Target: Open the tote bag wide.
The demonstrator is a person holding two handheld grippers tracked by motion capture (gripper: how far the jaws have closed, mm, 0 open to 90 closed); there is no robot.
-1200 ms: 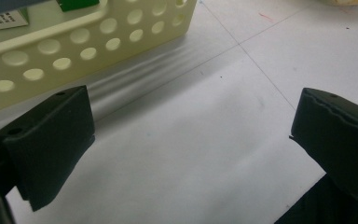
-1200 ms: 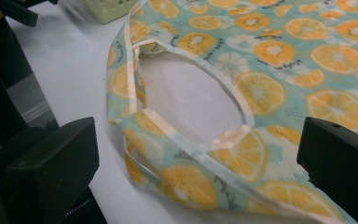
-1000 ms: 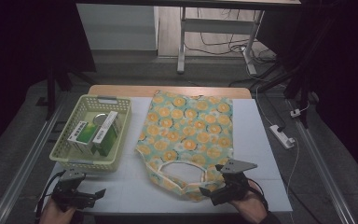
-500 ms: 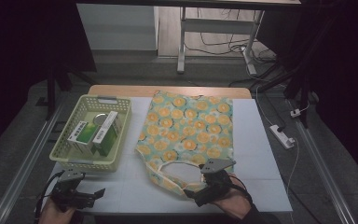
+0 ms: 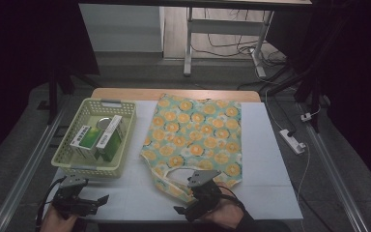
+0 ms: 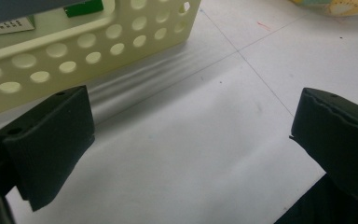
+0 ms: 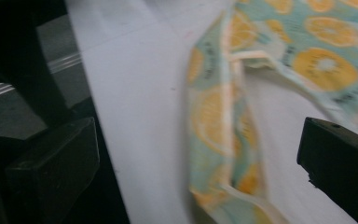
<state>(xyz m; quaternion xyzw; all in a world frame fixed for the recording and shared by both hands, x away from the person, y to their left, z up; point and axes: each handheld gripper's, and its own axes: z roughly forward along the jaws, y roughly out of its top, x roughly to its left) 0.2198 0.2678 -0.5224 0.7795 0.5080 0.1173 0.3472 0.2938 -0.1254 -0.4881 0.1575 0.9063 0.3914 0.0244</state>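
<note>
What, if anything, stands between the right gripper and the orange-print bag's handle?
Nothing visible does. The right gripper is open at the table's near edge, and in its own view the bag's handle lies flat on bare white table between its spread jaws.

A basket [image 5: 72, 162] holding boxes [image 5: 96, 140] is sitting on the table [image 5: 270, 193], left of the bag [image 5: 195, 140]; both grippers are lying nearer the person than the bag.
</note>
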